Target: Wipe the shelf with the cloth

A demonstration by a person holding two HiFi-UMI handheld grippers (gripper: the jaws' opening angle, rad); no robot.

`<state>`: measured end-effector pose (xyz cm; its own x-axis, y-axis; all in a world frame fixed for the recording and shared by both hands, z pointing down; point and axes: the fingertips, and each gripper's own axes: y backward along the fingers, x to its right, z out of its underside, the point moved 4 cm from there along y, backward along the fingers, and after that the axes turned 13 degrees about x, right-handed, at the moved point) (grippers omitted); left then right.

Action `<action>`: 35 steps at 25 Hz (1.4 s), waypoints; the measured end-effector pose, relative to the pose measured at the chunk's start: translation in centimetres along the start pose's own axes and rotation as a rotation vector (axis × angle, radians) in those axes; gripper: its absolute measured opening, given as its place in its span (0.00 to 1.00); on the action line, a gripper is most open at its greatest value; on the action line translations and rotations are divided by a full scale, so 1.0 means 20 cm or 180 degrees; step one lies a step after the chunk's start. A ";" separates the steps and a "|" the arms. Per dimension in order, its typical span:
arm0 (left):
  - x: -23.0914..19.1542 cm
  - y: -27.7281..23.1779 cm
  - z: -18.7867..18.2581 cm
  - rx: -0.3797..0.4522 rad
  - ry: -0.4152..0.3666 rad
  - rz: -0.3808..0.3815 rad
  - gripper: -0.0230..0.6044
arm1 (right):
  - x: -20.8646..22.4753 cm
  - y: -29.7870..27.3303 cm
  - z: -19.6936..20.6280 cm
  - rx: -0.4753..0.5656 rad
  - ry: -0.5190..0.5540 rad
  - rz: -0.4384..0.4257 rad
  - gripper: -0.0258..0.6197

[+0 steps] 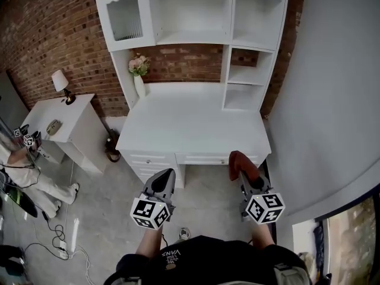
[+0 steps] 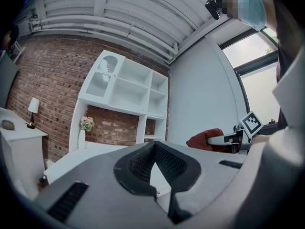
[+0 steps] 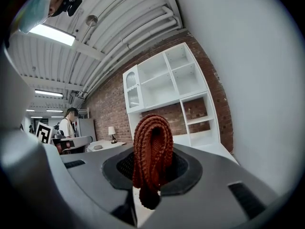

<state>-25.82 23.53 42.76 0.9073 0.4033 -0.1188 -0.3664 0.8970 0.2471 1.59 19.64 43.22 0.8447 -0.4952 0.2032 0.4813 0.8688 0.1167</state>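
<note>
A white shelf unit point(image 1: 196, 16) with open cubbies stands on a white desk point(image 1: 190, 126) against the brick wall. My right gripper point(image 1: 240, 166) hovers over the desk's front right edge, shut on a folded rust-red cloth point(image 1: 239, 161). In the right gripper view the cloth point(image 3: 152, 151) stands up between the jaws, its folds looping above them. My left gripper point(image 1: 164, 181) is held in front of the desk's drawers with its jaws together and nothing between them. From the left gripper view, the shelf point(image 2: 126, 87) lies ahead and the cloth point(image 2: 205, 140) shows at right.
A white vase of flowers point(image 1: 139, 76) stands at the desk's back left. A white side table point(image 1: 62, 120) with a small lamp point(image 1: 61, 83) sits left of the desk. A person stands at the far left. Cables lie on the floor at lower left. A grey wall runs along the right.
</note>
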 end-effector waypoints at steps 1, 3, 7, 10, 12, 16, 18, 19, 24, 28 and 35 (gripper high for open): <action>-0.05 -0.02 0.00 -0.0007 0.0004 0.0044 0.05 | -0.02 -0.04 0.00 0.0014 0.0004 0.0036 0.18; -0.14 -0.07 0.00 -0.0021 0.0019 0.0108 0.05 | -0.06 -0.11 0.01 0.0036 0.0017 0.0099 0.18; -0.30 -0.13 -0.01 -0.0049 0.0050 0.0221 0.05 | -0.11 -0.22 0.04 0.0042 0.0030 0.0233 0.18; -0.38 -0.17 0.00 -0.0067 0.0061 0.0313 0.05 | -0.14 -0.27 0.06 0.0050 0.0031 0.0349 0.18; -0.42 -0.19 0.02 -0.0096 0.0072 0.0373 0.05 | -0.15 -0.29 0.08 0.0053 0.0027 0.0422 0.18; -0.45 -0.28 0.07 -0.0156 0.0147 0.0491 0.05 | -0.11 -0.32 0.10 0.0026 0.0034 0.0564 0.18; -0.45 -0.33 0.10 -0.0189 0.0155 0.0550 0.05 | -0.07 -0.33 0.10 0.0021 0.0028 0.0629 0.18; -0.45 -0.36 0.11 -0.0204 0.0159 0.0567 0.05 | -0.04 -0.34 0.10 0.0023 0.0022 0.0654 0.18; -0.42 -0.51 0.20 -0.0253 0.0178 0.0587 0.05 | 0.11 -0.38 0.11 0.0059 0.0009 0.0705 0.18; -0.33 -0.68 0.27 -0.0259 0.0164 0.0607 0.05 | 0.31 -0.43 0.09 0.0066 0.0020 0.0684 0.18; -0.20 -1.03 0.37 -0.0218 0.0096 0.0451 0.05 | 0.69 -0.60 0.06 -0.0020 0.0051 0.0488 0.18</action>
<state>-20.33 2.16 45.25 0.8393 0.5310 -0.1166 -0.5044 0.8406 0.1975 7.08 2.39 45.82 0.9119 -0.3568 0.2026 0.3479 0.9342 0.0796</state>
